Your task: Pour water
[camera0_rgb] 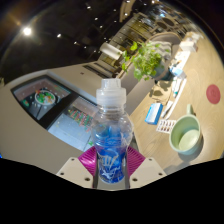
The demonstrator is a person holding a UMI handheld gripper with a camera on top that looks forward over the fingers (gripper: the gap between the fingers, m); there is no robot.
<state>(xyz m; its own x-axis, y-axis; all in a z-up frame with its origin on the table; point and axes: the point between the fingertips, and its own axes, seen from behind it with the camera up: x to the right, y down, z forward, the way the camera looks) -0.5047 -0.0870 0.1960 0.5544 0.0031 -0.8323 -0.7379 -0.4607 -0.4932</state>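
You are over a pale bench [110,135] in a dim room with small lights overhead, and nearest to you the hand-held gripper [110,165] is clamped on a clear water bottle [111,135], its pink pads [90,158] pressing the lower body from both sides. The bottle stands upright between your fingers, with a blue patterned label around its middle and a white cap [111,92] on top. Just ahead and off to the right, a pale green cup [186,135] with a handle rests on the bench, apart from the bottle. To the left, beyond the bottle, you have a dark tray [45,100] holding a round bowl-like item. Farther back, a leafy green plant [146,60] stands near the bench's far side, and a round pink object [213,94] lies far to the right.
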